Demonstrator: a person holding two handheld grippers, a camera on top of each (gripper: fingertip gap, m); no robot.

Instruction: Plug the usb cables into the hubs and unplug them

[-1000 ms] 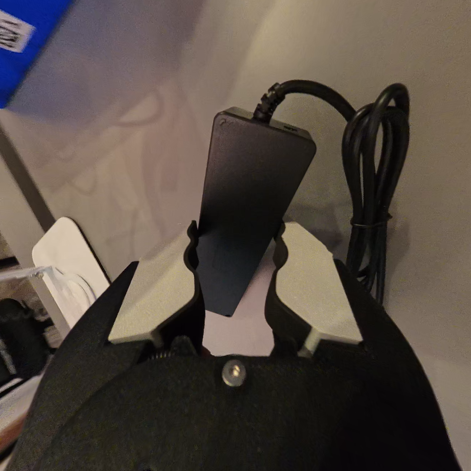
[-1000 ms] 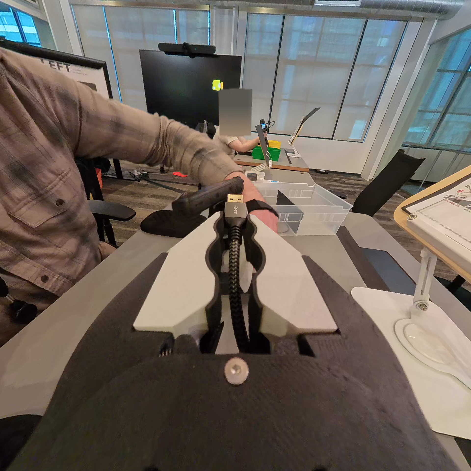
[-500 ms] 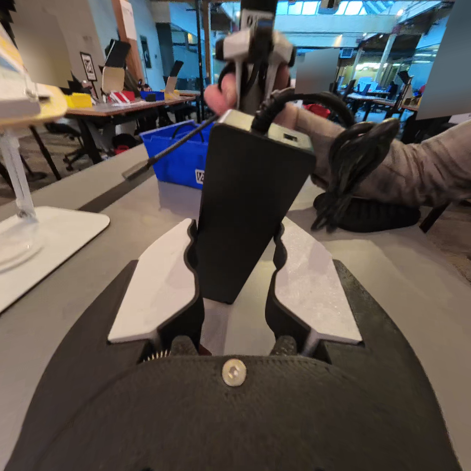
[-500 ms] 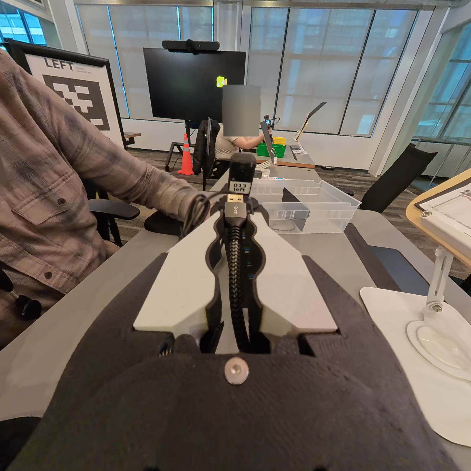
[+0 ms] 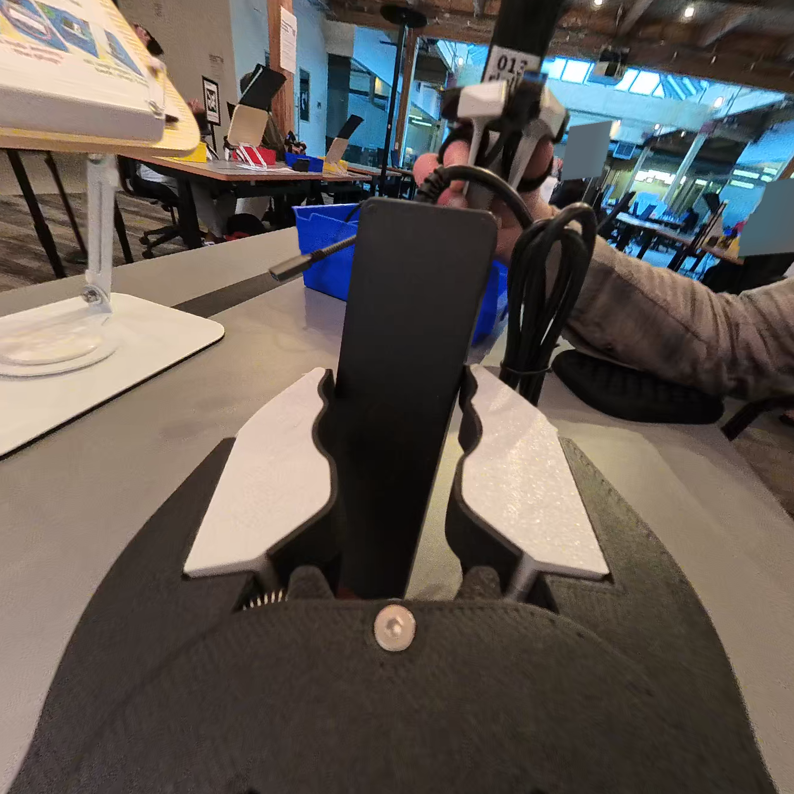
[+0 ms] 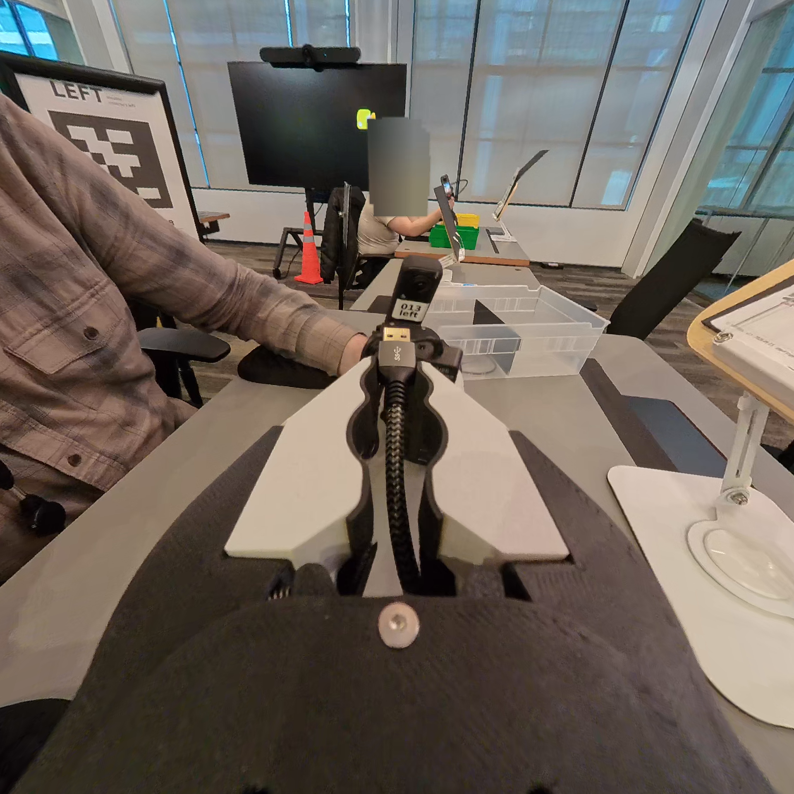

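My left gripper [image 5: 397, 378] is shut on a flat black USB hub [image 5: 412, 322] and holds it end-up above the grey table [image 5: 150, 429]. The hub's black cable bundle [image 5: 541, 300] hangs at its right. My right gripper [image 6: 397, 365] is shut on a braided USB cable [image 6: 397, 451], with the gold plug [image 6: 397, 339] sticking out past the fingertips. The plug points at the left gripper's camera [image 6: 419, 283] just beyond it. In the left wrist view the right gripper [image 5: 511, 107] faces me above the hub's far end, and the cable's other plug [image 5: 292, 268] sticks out to the left.
A blue bin [image 5: 322, 249] stands behind the hub and a clear bin [image 6: 515, 339] stands behind the left gripper. A white stand base [image 5: 107, 343] lies at the left, and shows at the right in the right wrist view [image 6: 709, 558]. A black wrist rest [image 5: 636, 386] lies under a sleeve.
The left view swung up from the table top to level, and the hub now sits deeper between the fingers. The left gripper rose in front of the plug held by the right.
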